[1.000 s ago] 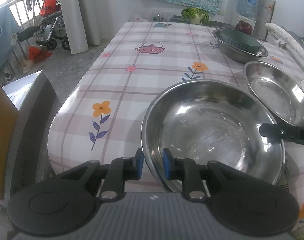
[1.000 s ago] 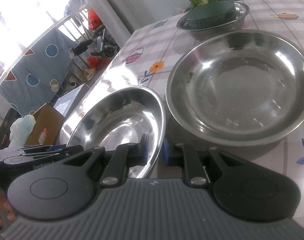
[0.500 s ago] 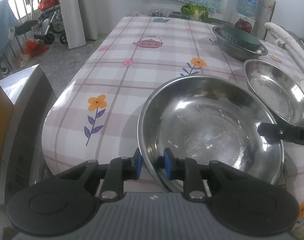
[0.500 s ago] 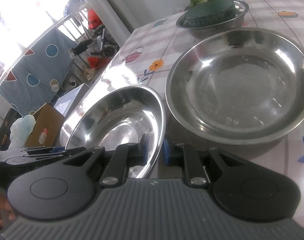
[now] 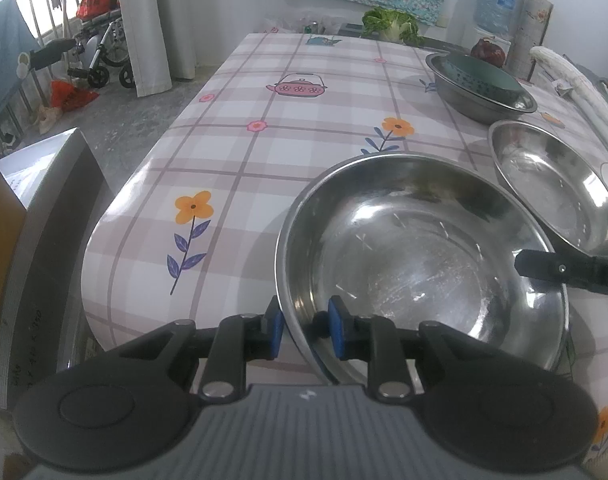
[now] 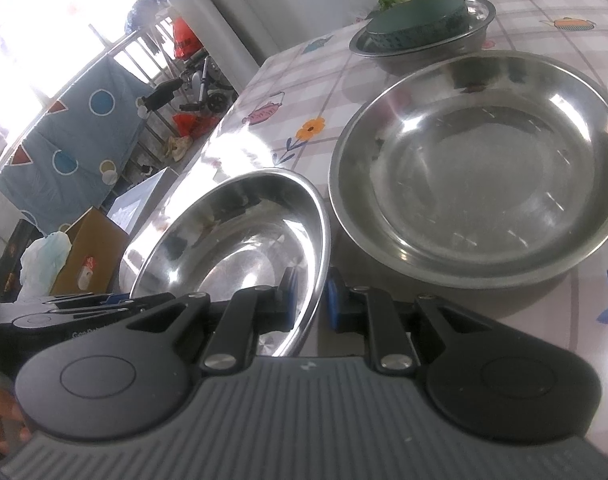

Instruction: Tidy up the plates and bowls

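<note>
Three round stainless-steel bowls and one dark green ceramic bowl are counted on the table with the plaid, flower-printed oilcloth (image 5: 264,152).

The nearest round stainless-steel bowl (image 5: 420,276) sits at the table's near corner, at about 4 o'clock in the left wrist view. It is shiny, scratched and empty, and it opens upward. Its near rim is straddled by the left gripper (image 5: 303,330): one blue pad lies outside the wall and one inside, and a slight gap appears to be left at the pads. Its right rim is pinched by the right gripper (image 6: 311,300), whose blue pads are pressed onto the metal.

A wider, shallower steel bowl (image 6: 480,172) lies just beside it at 1 o'clock. Farther back, a third steel bowl (image 6: 424,36) holds the dark green ceramic bowl (image 6: 416,18), which is turned upside down.
</note>
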